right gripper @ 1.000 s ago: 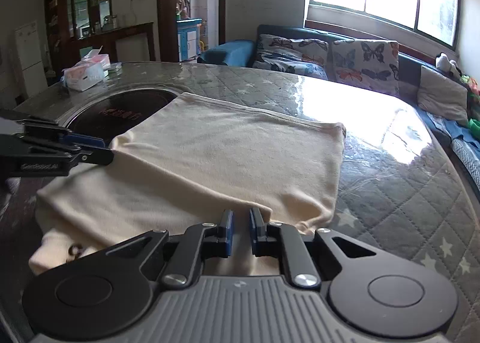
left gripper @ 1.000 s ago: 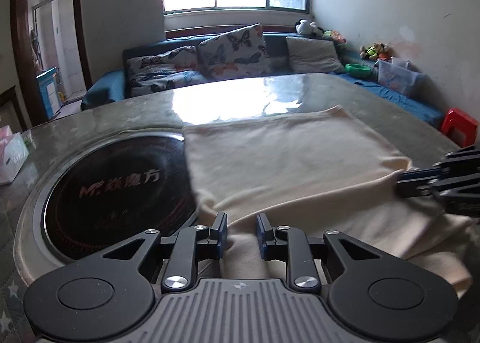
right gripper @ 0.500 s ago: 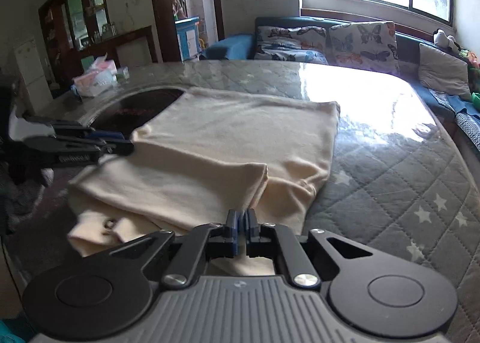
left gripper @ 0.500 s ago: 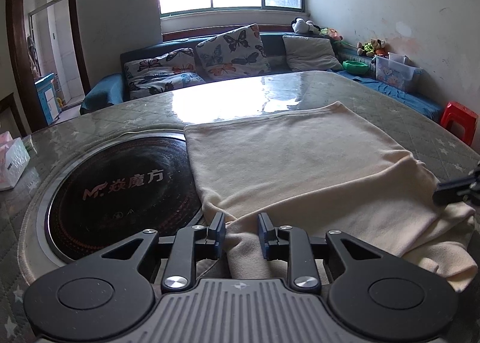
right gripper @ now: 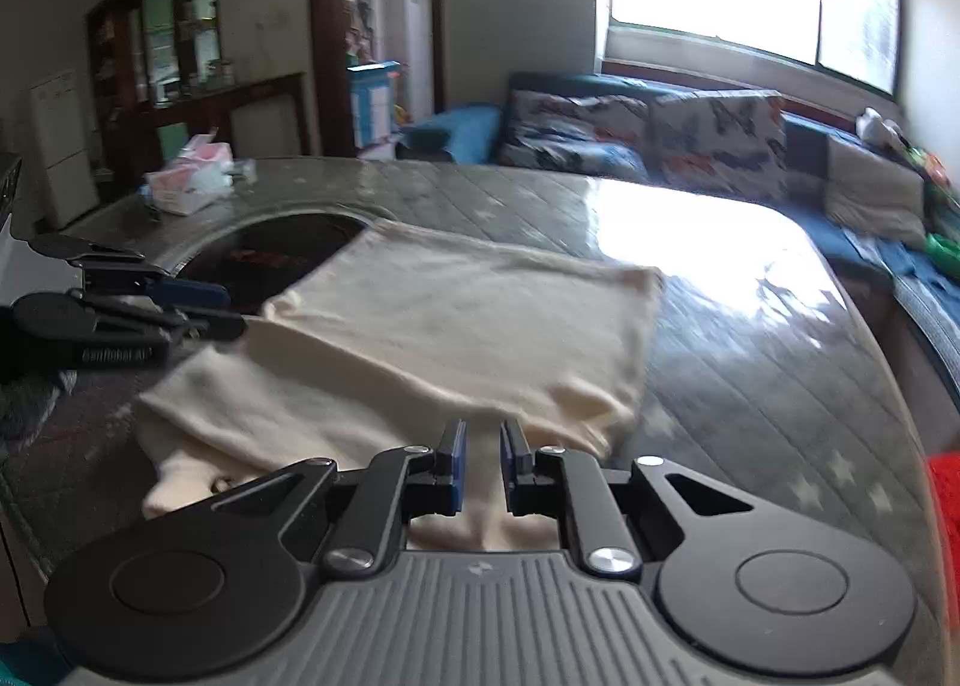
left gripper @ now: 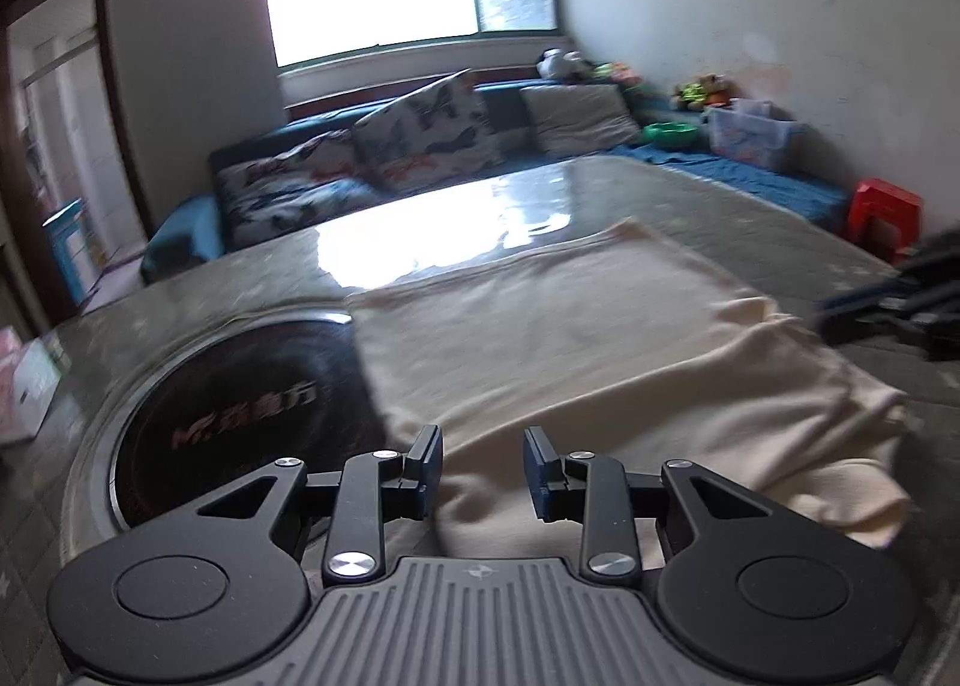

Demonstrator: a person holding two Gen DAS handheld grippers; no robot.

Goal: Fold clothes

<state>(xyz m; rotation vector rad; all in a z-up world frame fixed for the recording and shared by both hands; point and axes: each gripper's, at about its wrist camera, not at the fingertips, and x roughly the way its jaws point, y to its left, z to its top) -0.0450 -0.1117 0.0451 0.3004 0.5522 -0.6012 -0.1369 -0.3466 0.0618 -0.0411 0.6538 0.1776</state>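
Through the left wrist camera, your left gripper (left gripper: pixel 483 464) stood with its jaws spread wide, nothing between them, just above the near edge of the cream garment (left gripper: pixel 588 344). The garment lay partly folded on the quilted grey table (left gripper: pixel 750 224), a top layer doubled over a lower one whose bunched end stuck out at the right. Its left edge overlapped the round black cooktop (left gripper: pixel 240 386) set into the table; the printing on that glass was blurred and you could not have read it. The whole view was smeared. At the right edge your right gripper (left gripper: pixel 888 308) showed only as a dark, blurred shape, cut off by the frame, beside the garment's right side. Beyond the table sat a blue sofa with butterfly cushions (left gripper: pixel 420 134), a red stool (left gripper: pixel 882 212) and a clear plastic bin (left gripper: pixel 750 137).

Through the right wrist camera, your right gripper (right gripper: pixel 483 458) had its jaws parted by a narrow gap, with cream cloth visible below and behind the gap; the pads did not pinch it. The garment (right gripper: pixel 468 326) stretched away across the table (right gripper: pixel 750 338), its far left corner lying over the cooktop (right gripper: pixel 276 254). Near the gripper's left, a small dark mark on the lower layer was too blurred to identify. Your left gripper (right gripper: pixel 198 302) reached in from the left, seen side-on, its tips just at the garment's left edge; from there its opening could not be judged. A tissue box (right gripper: pixel 189 185) stood on the far left of the table.
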